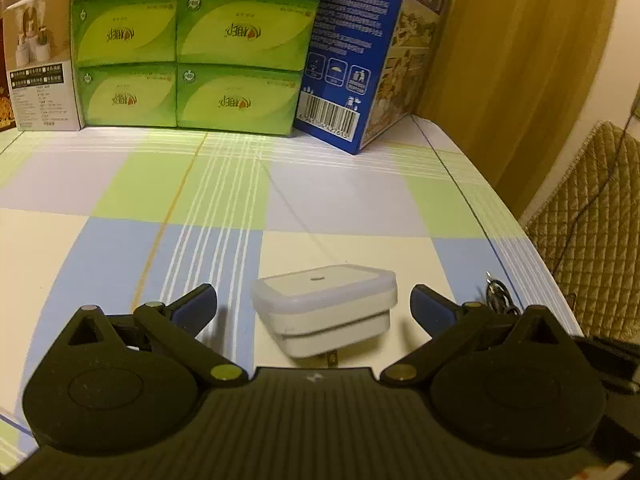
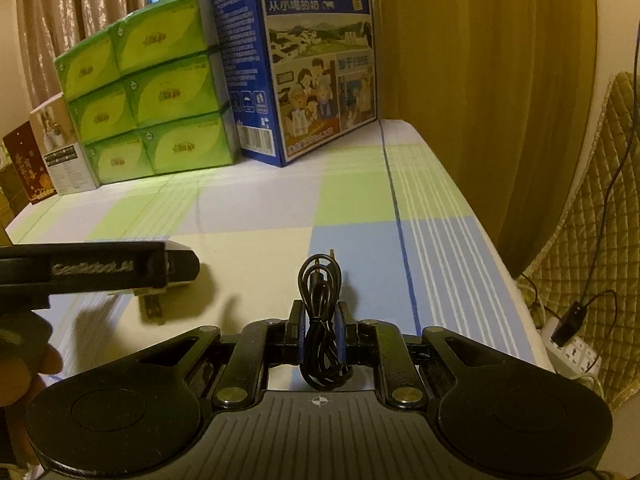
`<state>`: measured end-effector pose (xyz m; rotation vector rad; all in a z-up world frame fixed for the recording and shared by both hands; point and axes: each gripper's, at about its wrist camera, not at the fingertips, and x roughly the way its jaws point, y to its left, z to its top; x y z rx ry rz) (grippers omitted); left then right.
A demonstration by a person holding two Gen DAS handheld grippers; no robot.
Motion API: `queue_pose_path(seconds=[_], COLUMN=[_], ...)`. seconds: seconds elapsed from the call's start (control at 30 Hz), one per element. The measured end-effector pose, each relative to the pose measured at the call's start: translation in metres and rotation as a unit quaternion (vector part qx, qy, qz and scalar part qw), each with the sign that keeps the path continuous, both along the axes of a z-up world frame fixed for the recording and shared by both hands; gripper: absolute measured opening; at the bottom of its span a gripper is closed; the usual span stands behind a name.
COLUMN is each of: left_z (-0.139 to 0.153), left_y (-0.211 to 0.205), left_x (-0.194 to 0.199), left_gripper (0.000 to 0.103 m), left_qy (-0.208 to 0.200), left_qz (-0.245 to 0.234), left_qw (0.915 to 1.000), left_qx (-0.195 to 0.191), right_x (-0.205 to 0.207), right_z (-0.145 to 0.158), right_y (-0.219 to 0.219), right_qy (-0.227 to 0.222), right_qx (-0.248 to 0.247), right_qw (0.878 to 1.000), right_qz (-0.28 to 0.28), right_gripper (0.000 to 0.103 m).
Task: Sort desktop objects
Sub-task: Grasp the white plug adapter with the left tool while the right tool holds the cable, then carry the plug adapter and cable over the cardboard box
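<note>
The left tool [image 1: 314, 306] is spread wide around a white plug-in charger [image 1: 326, 312] on the checked bench [image 1: 120, 200]. The right tool [image 2: 320, 330] clamps a coiled black cable [image 2: 320, 312].

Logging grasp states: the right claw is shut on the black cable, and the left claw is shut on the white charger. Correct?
Partly. The right claw does hold the black cable, but the left wrist view shows the left claw open, its fingers either side of the white charger.
</note>
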<state>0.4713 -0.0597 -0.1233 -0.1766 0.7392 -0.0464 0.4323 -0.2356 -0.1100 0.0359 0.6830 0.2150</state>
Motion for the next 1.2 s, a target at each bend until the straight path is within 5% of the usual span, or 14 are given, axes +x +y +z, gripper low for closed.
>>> queue_pose_path(seconds=[0.27, 0.8, 1.2], left_z=[-0.003, 0.003, 0.018], left_y=[-0.002, 0.042, 0.061], left_x=[0.009, -0.07, -0.141], left_gripper=[0.072, 0.072, 0.072], left_qy=[0.015, 0.003, 0.019], left_qz=[-0.009, -0.045, -0.056], left_qw=[0.9996, 0.9977, 0.9969], left_qx=[0.021, 0.05, 0.052], right_x=[0.0, -0.018, -0.077], right_z=[0.0, 0.016, 0.033], right_y=[0.002, 0.023, 0.038], right_qy=[0.002, -0.005, 0.008], right_qx=[0.002, 0.006, 0.0], right_qw=[1.0, 0.999, 0.998], right_qz=[0.004, 0.035, 0.055], right_gripper=[0.011, 0.012, 0.011])
